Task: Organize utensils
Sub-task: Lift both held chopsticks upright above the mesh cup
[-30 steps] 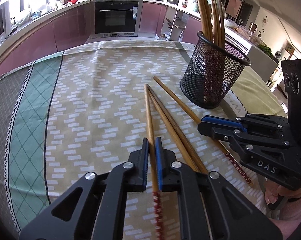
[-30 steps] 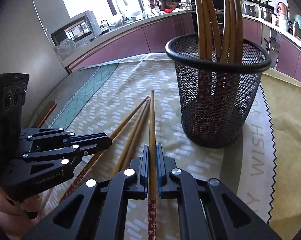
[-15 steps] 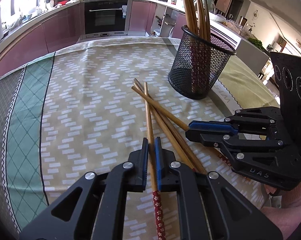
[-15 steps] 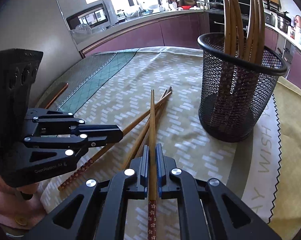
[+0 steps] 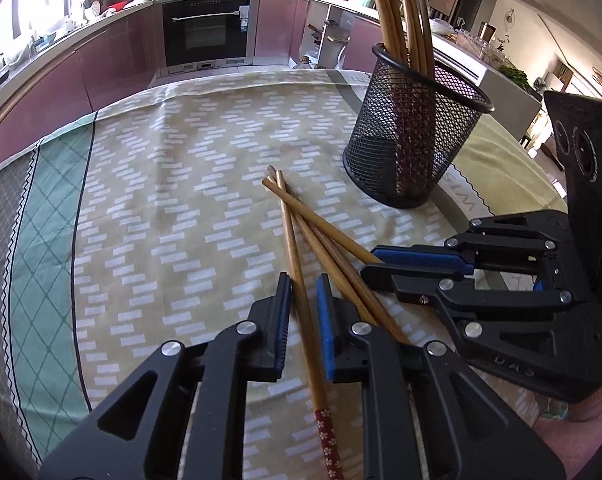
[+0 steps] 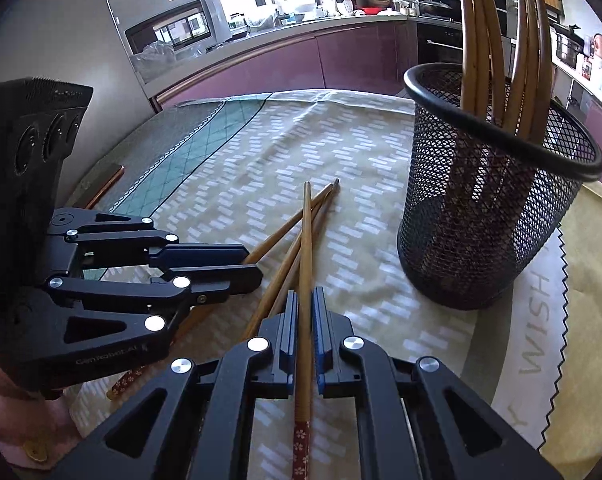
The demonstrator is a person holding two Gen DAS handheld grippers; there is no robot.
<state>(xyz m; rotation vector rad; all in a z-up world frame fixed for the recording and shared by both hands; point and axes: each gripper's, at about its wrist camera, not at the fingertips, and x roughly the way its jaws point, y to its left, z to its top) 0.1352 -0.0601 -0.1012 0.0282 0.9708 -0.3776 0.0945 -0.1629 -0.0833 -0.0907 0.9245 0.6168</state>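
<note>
On the bench's patterned cloth (image 5: pixel 173 208), loose wooden chopsticks (image 5: pixel 325 236) lay crossed near a black mesh holder (image 6: pixel 481 216) that already held several upright. The right hand-held gripper (image 6: pixel 305 312) was clamped on one chopstick (image 6: pixel 307 240); the left hand-held gripper (image 5: pixel 301 300) straddled another chopstick (image 5: pixel 291 248) with its jaws parted, not pinching. Good practice, I judged, was to tip the held stick upright above the holder's rim. Each was slim brown wood with a red floral-patterned end.

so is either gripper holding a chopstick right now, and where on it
The right gripper clamps one chopstick near its patterned handle end. The left gripper is open around another, not gripping.
</note>
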